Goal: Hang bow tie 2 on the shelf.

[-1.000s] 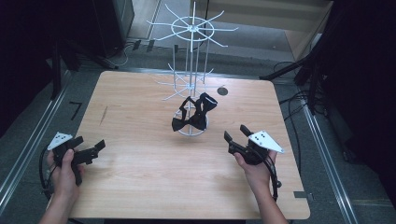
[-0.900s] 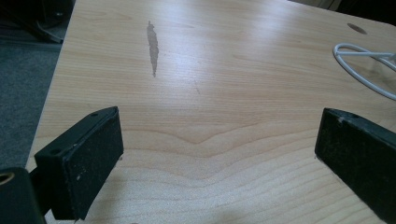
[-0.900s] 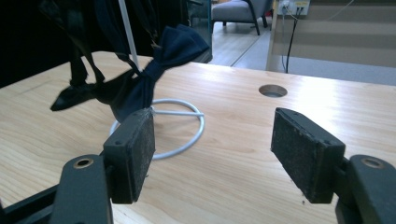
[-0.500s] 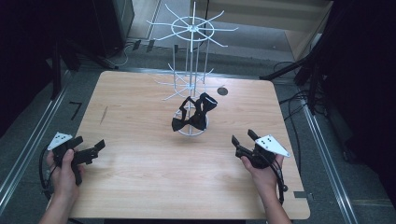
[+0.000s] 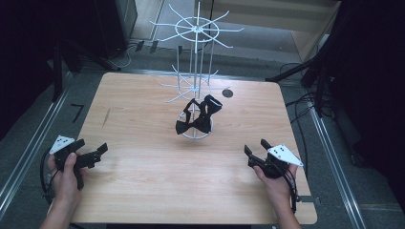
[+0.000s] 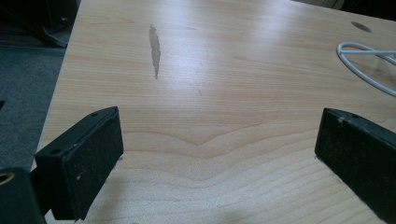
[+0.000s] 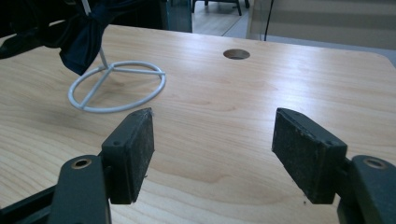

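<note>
A white wire rack (image 5: 197, 57) with spoke arms stands at the middle back of the wooden table (image 5: 143, 191). Two dark bow ties (image 5: 198, 117) hang on its lowest arms, just above its ring base (image 7: 116, 86). My left gripper (image 5: 90, 151) hovers open over the table's left front edge, nothing between its pads (image 6: 88, 163). My right gripper (image 5: 255, 147) sits open near the right front, its pads (image 7: 135, 149) empty, pointing toward the rack base and the dangling bow ties (image 7: 79, 30).
A round cable hole (image 5: 228, 92) lies in the table behind the rack. A dark streak (image 6: 154, 49) marks the wood ahead of the left gripper, and the rack base's edge (image 6: 369, 60) shows at far right. Metal rails and cables run along the floor on both sides.
My right gripper has drawn back from the rack toward the table's front right. The left gripper has stayed put.
</note>
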A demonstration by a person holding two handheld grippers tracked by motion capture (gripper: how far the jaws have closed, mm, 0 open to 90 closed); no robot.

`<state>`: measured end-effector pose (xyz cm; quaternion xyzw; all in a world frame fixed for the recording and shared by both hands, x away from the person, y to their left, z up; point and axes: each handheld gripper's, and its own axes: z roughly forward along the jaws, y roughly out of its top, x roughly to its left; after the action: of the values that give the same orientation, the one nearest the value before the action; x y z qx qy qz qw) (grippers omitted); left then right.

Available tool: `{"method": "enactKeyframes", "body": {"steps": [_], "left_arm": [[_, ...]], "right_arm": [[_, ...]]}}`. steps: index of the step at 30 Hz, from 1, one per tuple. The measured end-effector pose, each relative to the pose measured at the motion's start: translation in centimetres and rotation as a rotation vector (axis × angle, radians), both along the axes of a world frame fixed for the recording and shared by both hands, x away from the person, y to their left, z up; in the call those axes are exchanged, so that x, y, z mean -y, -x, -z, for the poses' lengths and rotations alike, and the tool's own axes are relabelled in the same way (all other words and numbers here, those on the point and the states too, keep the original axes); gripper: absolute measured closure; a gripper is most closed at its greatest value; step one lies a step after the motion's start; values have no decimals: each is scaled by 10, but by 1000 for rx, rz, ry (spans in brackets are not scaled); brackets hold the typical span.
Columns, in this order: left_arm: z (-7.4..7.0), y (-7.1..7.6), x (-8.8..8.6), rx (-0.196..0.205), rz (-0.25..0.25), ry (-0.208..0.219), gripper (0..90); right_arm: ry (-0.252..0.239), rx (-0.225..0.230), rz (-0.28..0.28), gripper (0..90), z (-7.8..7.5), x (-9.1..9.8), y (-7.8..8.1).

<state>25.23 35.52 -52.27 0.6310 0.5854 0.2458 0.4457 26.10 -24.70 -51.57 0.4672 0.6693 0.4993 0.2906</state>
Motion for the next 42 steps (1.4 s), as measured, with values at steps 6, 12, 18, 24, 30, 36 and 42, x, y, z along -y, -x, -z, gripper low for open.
{"method": "enactKeyframes", "body": {"steps": [6,12,18,24,30,36,42], "left_arm": [[0,0,0,2,2,-5,15],[0,0,0,3,4,-8,15],[0,0,1,2,4,-10,15],[0,0,1,2,3,-11,15],[0,0,1,2,3,-11,15],[0,0,1,1,4,-10,15],[0,0,1,2,6,-10,15]], "right_arm": [[3,-9,32,308,4,8,5],[13,-26,57,310,10,16,11],[8,-37,86,311,12,29,16],[2,-41,123,312,14,41,20],[5,-59,141,312,16,47,24],[-3,-71,160,312,17,54,29],[-4,-85,177,311,19,60,32]]}}
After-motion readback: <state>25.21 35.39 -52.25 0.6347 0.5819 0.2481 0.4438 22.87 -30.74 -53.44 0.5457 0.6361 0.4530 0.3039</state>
